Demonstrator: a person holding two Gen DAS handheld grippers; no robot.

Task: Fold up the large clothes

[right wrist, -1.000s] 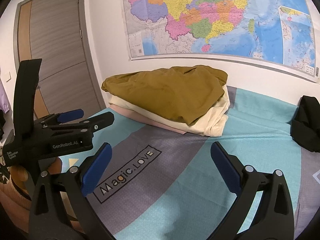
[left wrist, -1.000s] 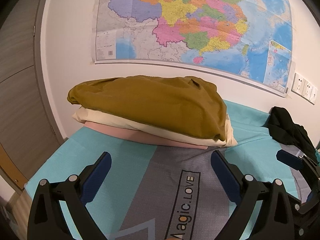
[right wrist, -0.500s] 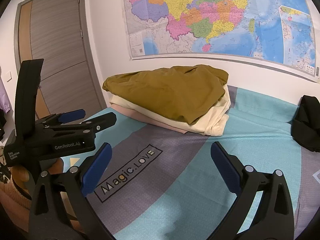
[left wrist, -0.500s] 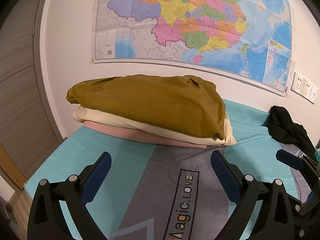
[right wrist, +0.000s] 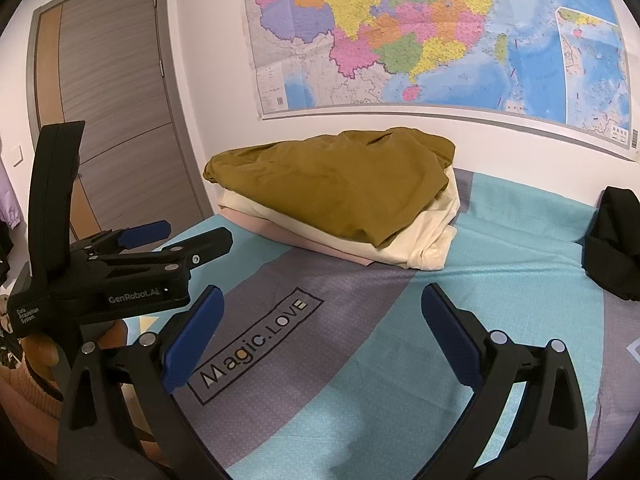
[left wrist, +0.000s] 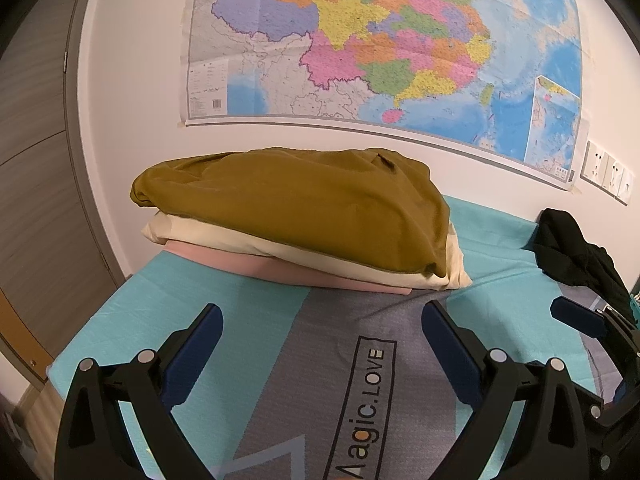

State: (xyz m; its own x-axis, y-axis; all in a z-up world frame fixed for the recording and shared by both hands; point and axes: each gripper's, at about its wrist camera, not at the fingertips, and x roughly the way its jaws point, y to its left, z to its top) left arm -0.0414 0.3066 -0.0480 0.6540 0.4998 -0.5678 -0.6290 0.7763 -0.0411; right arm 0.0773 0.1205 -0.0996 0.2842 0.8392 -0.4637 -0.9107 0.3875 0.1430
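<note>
A stack of folded clothes lies at the far end of the bed against the wall: an olive-brown garment on top, a cream one under it, a pink one at the bottom. A crumpled black garment lies at the far right. My left gripper is open and empty above the bedspread; it also shows at the left of the right wrist view. My right gripper is open and empty; its blue finger tip shows at the right of the left wrist view.
The bed carries a teal and grey bedspread printed "Magic.LOVE". A large map hangs on the white wall behind the stack. A grey door stands at the left. Wall sockets sit at the right.
Both grippers have drifted slightly; the views are almost the same. Both stay open and empty.
</note>
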